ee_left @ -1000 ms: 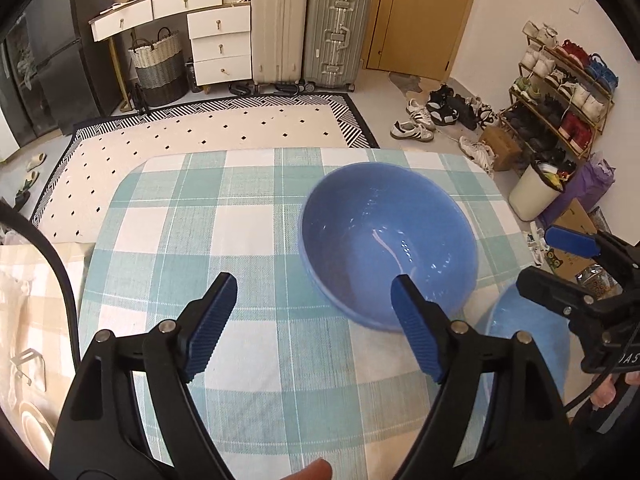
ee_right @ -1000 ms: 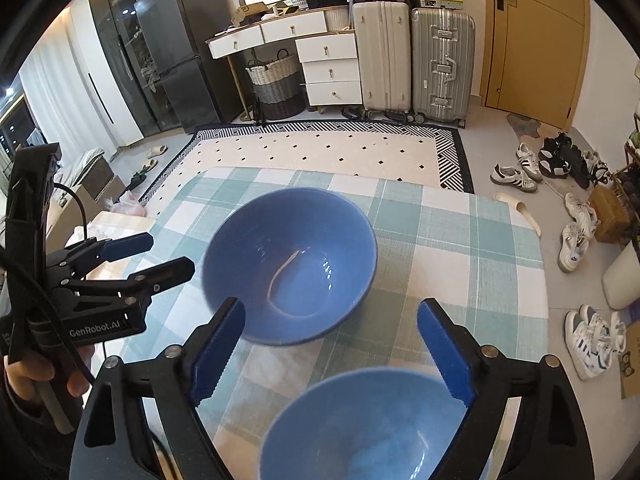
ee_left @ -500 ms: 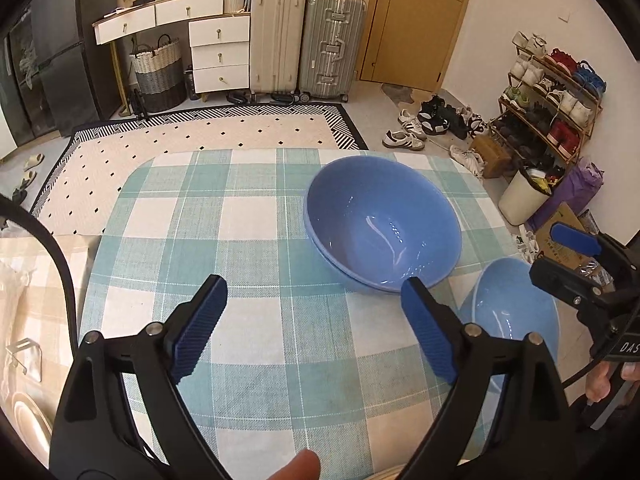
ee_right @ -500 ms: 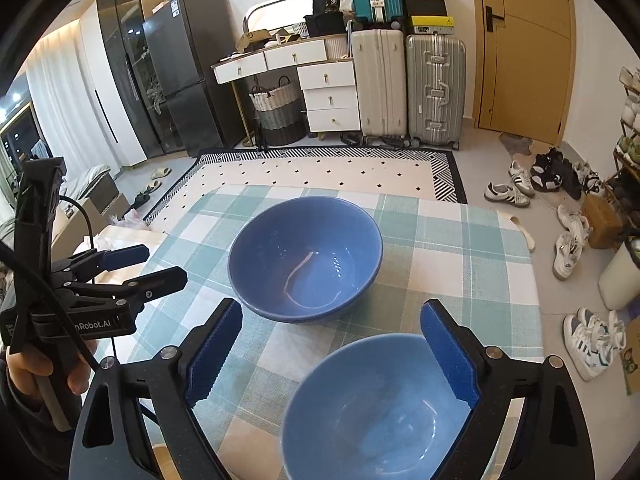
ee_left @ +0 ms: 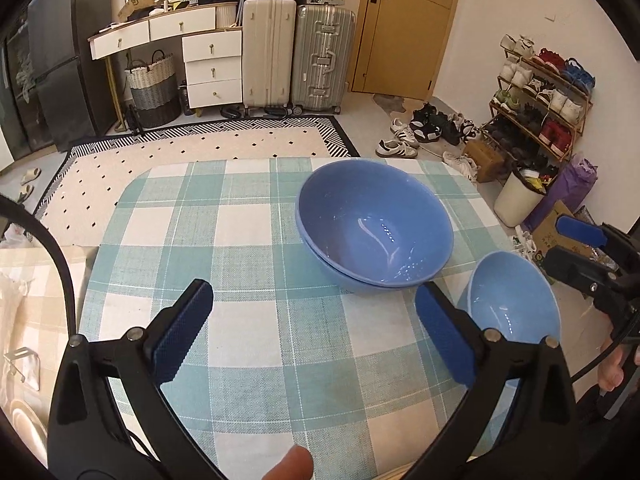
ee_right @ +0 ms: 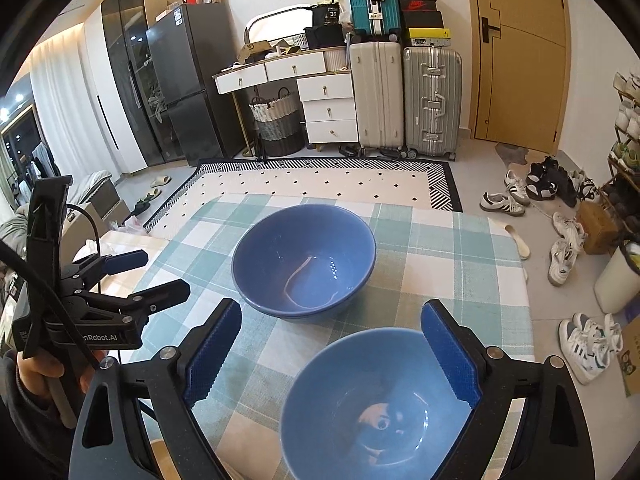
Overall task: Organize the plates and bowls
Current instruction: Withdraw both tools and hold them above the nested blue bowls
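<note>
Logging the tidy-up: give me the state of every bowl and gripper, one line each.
Stacked large bowls: two nested, upright, empty, on the checked tablecloth.
Small bowl: upright, empty, near the table edge, apart from the stack.
Left gripper: open, jaws just widened, nothing between them.
Right gripper: open, small bowl partly between its fingers, pads not touching it.

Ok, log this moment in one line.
left gripper: open, empty | right gripper: open, empty | stacked large blue bowls: on checked tablecloth | smaller light-blue bowl: beside, unstacked
</note>
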Available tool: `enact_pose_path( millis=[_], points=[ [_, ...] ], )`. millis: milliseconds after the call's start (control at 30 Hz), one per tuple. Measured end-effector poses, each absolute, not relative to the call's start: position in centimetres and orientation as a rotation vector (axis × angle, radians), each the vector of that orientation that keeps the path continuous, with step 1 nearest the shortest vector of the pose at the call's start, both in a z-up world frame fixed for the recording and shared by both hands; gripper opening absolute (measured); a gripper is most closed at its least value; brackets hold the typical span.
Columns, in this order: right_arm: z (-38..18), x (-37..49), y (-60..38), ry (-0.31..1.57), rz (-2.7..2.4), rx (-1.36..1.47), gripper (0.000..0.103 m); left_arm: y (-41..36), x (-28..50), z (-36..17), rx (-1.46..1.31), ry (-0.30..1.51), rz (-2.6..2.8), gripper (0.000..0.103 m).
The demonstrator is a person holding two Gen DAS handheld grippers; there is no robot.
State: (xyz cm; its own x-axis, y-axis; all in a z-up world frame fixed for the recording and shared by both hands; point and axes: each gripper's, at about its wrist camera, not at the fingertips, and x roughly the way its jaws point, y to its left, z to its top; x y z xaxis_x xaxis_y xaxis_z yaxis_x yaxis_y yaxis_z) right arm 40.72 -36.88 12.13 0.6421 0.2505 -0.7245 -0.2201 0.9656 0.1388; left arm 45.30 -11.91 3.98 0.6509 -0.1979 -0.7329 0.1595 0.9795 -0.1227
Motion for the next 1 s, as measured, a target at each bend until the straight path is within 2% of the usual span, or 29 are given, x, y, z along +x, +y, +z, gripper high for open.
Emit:
enact_pose_path(
  millis=[1000],
  points=[
    [11.2,42.3,-36.7,0.856,0.309,0.039,0.093,-11.6,46.3,3.2,-0.024,0.830,-0.189,0.100]
  ],
)
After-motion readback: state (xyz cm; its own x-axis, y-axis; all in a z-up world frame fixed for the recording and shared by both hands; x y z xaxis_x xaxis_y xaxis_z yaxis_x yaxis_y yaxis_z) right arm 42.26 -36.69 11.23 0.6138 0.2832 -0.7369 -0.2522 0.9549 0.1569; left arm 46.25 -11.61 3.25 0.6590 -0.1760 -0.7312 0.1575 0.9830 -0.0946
